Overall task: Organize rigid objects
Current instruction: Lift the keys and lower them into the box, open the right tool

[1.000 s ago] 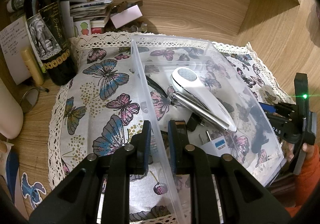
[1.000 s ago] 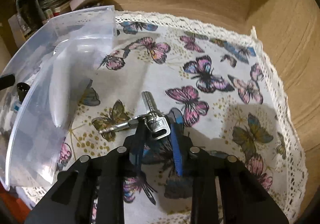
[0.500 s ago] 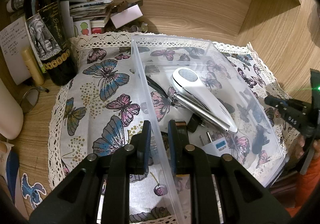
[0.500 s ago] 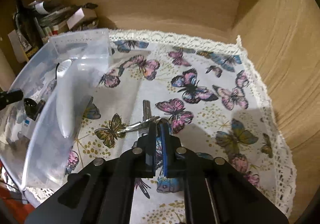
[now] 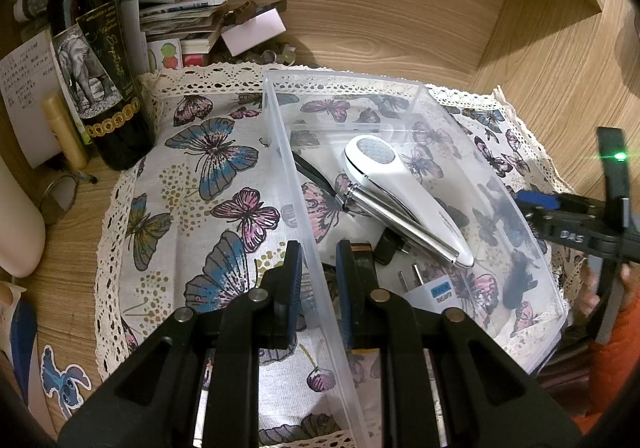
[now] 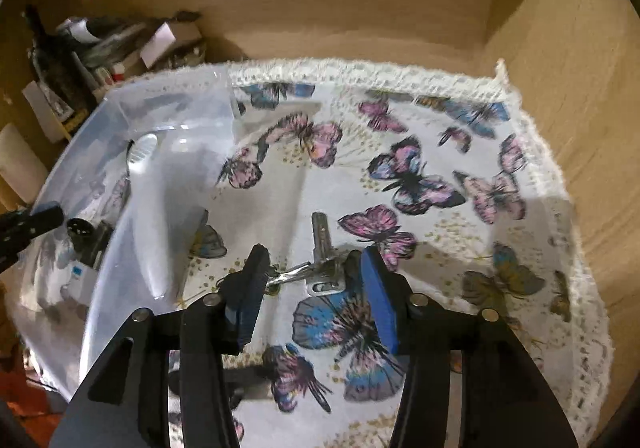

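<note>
A clear plastic bin (image 5: 276,135) sits on the butterfly cloth (image 5: 224,167). My left gripper (image 5: 318,260) is shut on the bin's near side wall, one finger inside and one outside. The bin holds a white handheld device (image 5: 400,191), a silver pen-like tool (image 5: 396,217), a white plug adapter (image 5: 436,290) and small black parts. To the right of the bin, a bunch of silver keys (image 6: 320,244) lies on the cloth. My right gripper (image 6: 312,264) hangs over the keys with its jaws opening; the keys sit between the pads, which do not press on them.
A dark wine bottle (image 5: 96,59), stacked papers and small boxes (image 5: 188,23) crowd the back left corner. Wooden walls (image 6: 560,87) close the back and right side. The cloth's lace edge (image 6: 532,151) runs near the right wall. An orange sleeve (image 5: 612,364) shows at far right.
My right gripper closed on the keys and has now spread its jaws apart again, with the keys still on the cloth. The left gripper and bin stayed put.
</note>
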### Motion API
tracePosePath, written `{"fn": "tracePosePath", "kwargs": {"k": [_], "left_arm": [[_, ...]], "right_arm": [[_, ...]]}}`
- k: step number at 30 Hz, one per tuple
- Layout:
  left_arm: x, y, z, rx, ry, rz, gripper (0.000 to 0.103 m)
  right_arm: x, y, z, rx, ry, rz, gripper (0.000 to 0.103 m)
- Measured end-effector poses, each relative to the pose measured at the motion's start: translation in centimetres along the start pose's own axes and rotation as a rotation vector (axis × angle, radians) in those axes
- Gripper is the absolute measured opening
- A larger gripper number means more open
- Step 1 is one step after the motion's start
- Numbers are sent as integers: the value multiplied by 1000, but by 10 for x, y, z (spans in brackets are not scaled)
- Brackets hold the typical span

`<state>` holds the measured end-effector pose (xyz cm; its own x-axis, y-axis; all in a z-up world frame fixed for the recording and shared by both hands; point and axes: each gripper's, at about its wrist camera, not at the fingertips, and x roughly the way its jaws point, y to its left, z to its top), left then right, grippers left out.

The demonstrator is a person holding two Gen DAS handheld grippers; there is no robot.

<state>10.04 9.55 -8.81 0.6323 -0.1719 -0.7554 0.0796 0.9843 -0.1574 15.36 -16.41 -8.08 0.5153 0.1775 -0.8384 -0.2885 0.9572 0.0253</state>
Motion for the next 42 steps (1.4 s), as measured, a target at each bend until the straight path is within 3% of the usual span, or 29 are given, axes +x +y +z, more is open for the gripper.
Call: {"fn": "tracePosePath", "kwargs": {"k": [5,7,16,17,18,30,36,42], "left_arm": [[0,0,0,-1,0,0,17],[0,0,0,0,0,0,17],[0,0,1,0,1,0,17],[0,0,1,0,0,0,17],[0,0,1,1,0,0,17],[0,0,1,-2,1,-1,17],[0,0,1,0,1,0,17],[1,-1,1,0,1,1,17]], "right_arm": [[27,0,-1,10,68,28,44],[26,3,-1,-6,52,10,27],[10,10,0,-35,-8,1,24],[5,11,1,-40,-21,-3,23],[1,12,2,-44,-32,-8,15],[-62,33,24,-112,-200,-13,15],[-80,54,35,-139,-264,59,15],[-75,86,36,-208,-251,136,15]]}}
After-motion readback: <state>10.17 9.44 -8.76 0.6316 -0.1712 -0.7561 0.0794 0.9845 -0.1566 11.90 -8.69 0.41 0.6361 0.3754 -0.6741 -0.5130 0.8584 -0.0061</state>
